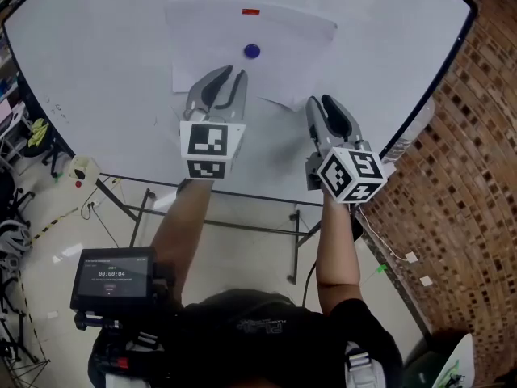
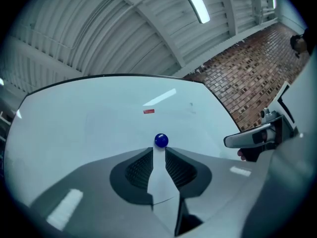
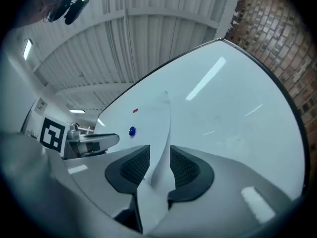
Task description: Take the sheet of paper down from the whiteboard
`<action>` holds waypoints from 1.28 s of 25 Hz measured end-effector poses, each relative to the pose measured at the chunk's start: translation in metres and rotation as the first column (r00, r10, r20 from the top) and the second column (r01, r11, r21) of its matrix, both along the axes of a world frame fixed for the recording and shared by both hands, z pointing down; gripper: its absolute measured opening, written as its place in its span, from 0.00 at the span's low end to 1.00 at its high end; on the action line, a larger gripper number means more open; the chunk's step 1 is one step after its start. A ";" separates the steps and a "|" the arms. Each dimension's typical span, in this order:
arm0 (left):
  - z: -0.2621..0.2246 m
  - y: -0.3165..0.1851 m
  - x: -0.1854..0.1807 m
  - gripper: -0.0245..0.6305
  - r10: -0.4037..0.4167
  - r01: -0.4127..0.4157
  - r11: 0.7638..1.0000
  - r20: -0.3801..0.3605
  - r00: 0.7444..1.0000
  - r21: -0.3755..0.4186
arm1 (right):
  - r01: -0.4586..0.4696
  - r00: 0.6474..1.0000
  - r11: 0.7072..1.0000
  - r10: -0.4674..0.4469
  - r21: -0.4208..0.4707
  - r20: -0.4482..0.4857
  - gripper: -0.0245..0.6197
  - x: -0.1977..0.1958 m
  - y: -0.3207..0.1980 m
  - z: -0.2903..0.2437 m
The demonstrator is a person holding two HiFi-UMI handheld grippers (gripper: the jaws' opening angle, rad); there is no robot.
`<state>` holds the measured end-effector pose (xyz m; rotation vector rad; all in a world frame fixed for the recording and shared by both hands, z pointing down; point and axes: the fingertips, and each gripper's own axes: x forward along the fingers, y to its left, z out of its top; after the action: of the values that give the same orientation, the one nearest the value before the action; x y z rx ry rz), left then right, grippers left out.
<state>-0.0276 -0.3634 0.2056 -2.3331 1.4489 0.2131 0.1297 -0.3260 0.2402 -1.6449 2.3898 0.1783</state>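
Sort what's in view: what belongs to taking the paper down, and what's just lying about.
Belongs to the job: sheet of paper, blue magnet, red strip, whiteboard, left gripper, right gripper.
Just about: timer screen, brick wall.

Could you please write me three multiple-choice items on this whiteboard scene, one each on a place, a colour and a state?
1. Where is the blue magnet? A on the sheet of paper, below the small strip; B on the sheet, above the strip; C off the sheet.
2. What colour is the small strip? A green; B red; C yellow.
3. How do the right gripper's jaws stand? A shut on the magnet; B shut on nothing; C apart, the sheet's edge between them.
Answers: 1 A, the head view shows it under the strip; 2 B, it shows red; 3 C, the right gripper view shows the pads apart around the paper.
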 end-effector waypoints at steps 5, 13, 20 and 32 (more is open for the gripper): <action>-0.008 -0.010 0.000 0.17 -0.046 0.046 0.999 -0.022 0.999 0.001 | 0.097 0.995 0.995 -0.095 -0.031 0.036 0.27 0.001 -0.015 -0.006; -0.022 -0.020 0.009 0.19 -0.063 0.063 0.998 0.003 0.998 0.025 | 0.205 0.975 0.978 -0.199 -0.045 0.103 0.27 -0.009 -0.029 -0.011; -0.028 -0.020 0.013 0.20 -0.051 0.051 0.998 -0.005 0.999 0.041 | 0.230 0.970 0.972 -0.224 -0.051 0.098 0.27 -0.020 -0.030 -0.018; -0.036 -0.015 0.012 0.22 -0.054 0.055 0.996 -0.016 0.998 0.067 | 0.280 0.952 0.959 -0.273 -0.034 0.142 0.26 -0.022 -0.024 -0.031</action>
<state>-0.0154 -0.3784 0.1693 -2.2403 1.4867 0.2601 0.1073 -0.3497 0.2093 -1.2770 2.5039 -0.0468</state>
